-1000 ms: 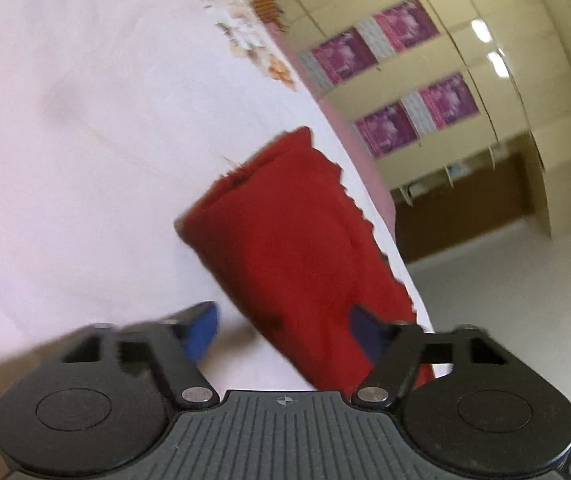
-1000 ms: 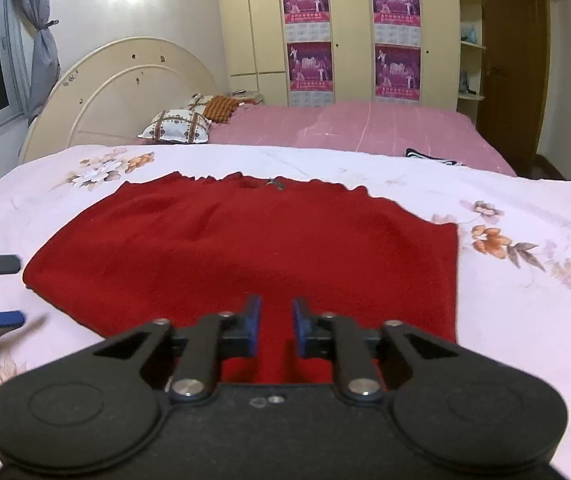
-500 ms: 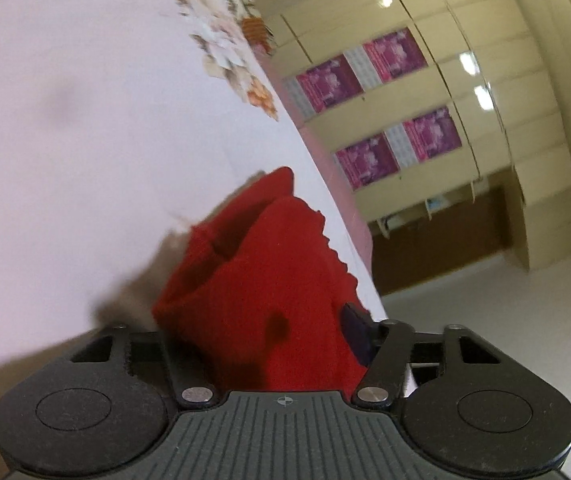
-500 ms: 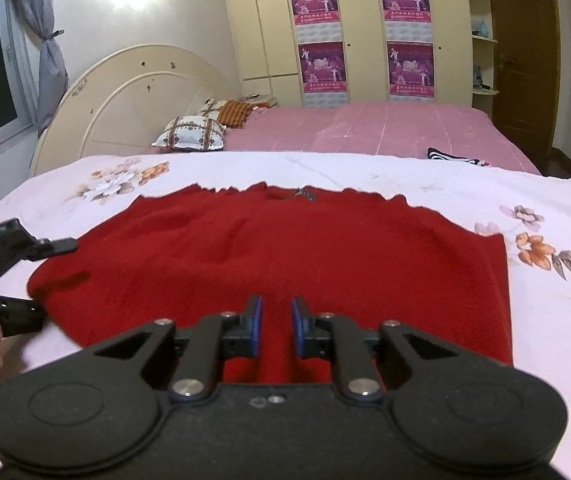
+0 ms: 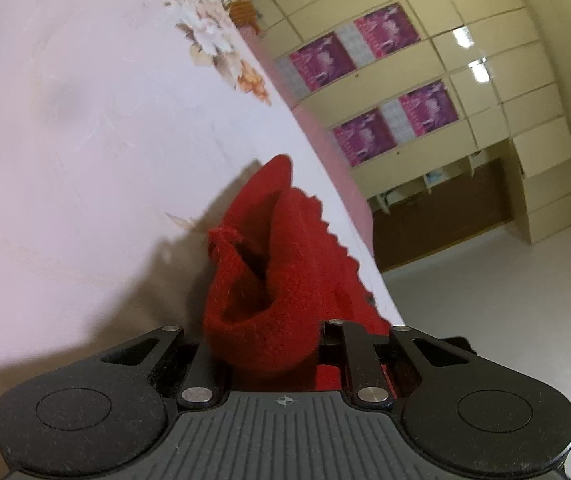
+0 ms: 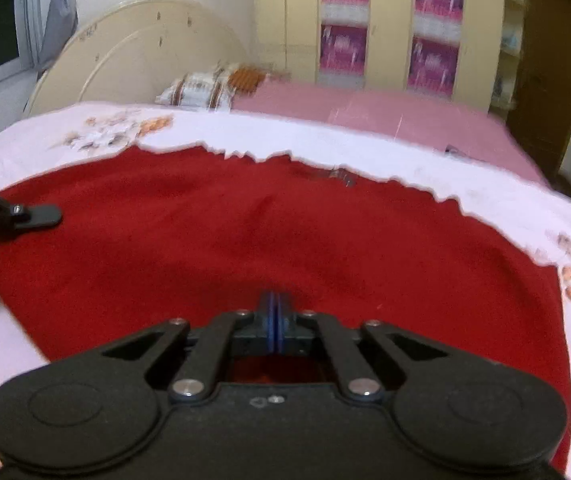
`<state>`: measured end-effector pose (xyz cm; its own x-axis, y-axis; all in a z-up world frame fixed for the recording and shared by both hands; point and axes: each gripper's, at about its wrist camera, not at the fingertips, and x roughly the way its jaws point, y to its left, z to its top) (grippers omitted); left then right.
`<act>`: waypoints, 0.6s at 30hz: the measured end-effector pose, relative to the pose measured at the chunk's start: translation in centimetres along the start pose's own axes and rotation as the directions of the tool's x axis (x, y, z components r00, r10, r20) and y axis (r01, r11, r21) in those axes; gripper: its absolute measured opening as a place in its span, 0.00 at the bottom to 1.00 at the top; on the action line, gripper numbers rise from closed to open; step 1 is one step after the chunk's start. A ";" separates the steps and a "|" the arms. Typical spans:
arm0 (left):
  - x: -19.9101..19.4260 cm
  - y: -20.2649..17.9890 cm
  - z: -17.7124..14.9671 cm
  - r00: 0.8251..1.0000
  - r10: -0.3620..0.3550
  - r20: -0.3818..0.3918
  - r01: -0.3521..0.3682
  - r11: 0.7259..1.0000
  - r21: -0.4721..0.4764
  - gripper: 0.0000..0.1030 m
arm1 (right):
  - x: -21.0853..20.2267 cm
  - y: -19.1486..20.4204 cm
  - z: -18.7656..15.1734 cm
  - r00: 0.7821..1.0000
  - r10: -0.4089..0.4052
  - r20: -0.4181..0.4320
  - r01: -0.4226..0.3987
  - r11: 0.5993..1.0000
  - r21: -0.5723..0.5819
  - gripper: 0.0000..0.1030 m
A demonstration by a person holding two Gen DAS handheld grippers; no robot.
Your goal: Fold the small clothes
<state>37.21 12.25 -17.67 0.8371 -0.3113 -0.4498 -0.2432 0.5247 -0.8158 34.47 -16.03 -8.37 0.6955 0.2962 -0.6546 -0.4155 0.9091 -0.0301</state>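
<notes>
Broadly, the biggest worry concerns the whole red knitted garment [image 6: 285,240], which lies spread flat over the white floral bedspread [image 6: 365,148] and fills the middle of the right wrist view. If only one side lifts, I judge it would drag and bunch instead of folding cleanly.

Next, the left gripper [image 5: 261,344], at the bottom centre of its own view, has just been closing; its jaws stand narrow and clamp a bunched red corner that bulges up between them. Such a thick wad, pinched in more than one layer, could slip or carry an unwanted crease.

Smallest, the right gripper [image 6: 275,320], low in its frame over the near hem, has closed pad to pad. Whether any cloth is caught I cannot tell; if none, that edge stays behind.
</notes>
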 end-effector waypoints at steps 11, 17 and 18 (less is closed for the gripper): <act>0.2 -13.7 -0.9 0.970 -0.199 -0.141 0.235 0.916 0.325 0.16 | 0.0 -2.0 -0.2 0.998 0.063 -0.003 -0.062 0.984 0.167 0.01; 6.5 -21.3 -8.8 0.923 -0.102 -0.371 0.287 0.825 0.486 0.16 | -2.6 -14.7 -4.6 0.944 0.264 0.197 -0.312 0.526 0.791 0.10; 8.3 -21.6 -10.8 0.909 -0.050 -0.414 0.272 0.824 0.498 0.16 | -3.5 -17.1 -6.2 0.932 0.263 0.248 -0.343 0.426 0.837 0.22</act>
<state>44.08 -10.16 -7.72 0.5704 -0.6370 -0.5185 0.2712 0.7419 -0.6132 35.46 -34.41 -10.26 0.6845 0.5884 -0.4305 0.0751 0.5304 0.8444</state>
